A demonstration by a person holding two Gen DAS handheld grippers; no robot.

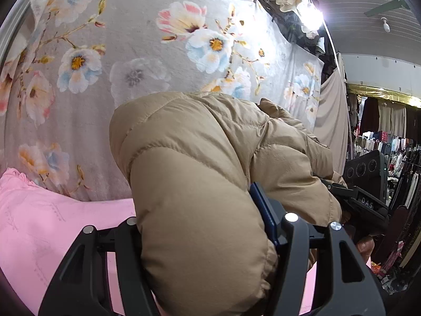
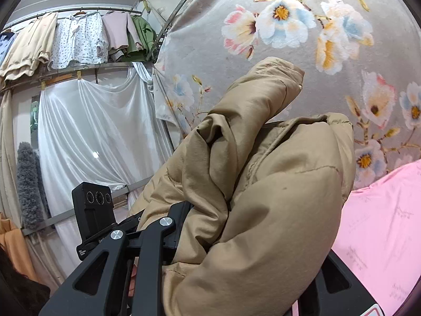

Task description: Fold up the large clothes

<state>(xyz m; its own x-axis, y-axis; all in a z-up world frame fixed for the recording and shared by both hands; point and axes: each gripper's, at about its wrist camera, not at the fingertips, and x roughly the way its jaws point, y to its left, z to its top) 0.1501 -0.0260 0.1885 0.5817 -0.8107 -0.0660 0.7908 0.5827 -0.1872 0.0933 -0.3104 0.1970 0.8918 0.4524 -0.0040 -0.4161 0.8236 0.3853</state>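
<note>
1. On the far left of my left wrist view lies a pink sheet with faint embroidered rows [image 1: 44,226], spread flat and low, and behind it hangs a grey plush blanket printed with pink, white and blue flowers [image 1: 110,60].
2. My left claw [image 1: 208,239] is clamped on the puffy tan quilted jacket [image 1: 200,184]; the padding bulges thick between the two black fingers [image 1: 294,250] and hides most of the gap.
3. The jacket is lifted clear of the pink sheet, in front of the floral blanket, and stretches away to the right.
4. At the right of that view, my right claw [image 1: 365,205] grips the jacket's far end, with racks of hanging clothes [image 1: 389,142] behind it.
5. In my right wrist view, a white satin drape [image 2: 100,131] hangs at the left under a rail of shirts [image 2: 79,39].
6. My other claw [image 2: 94,210] shows low at the left, against the jacket.
7. My right claw [image 2: 236,263] is pinching a folded bunch of the tan jacket [image 2: 276,184]; the fabric covers the right finger.
8. The pink sheet [image 2: 381,237] lies at the far right.
</note>
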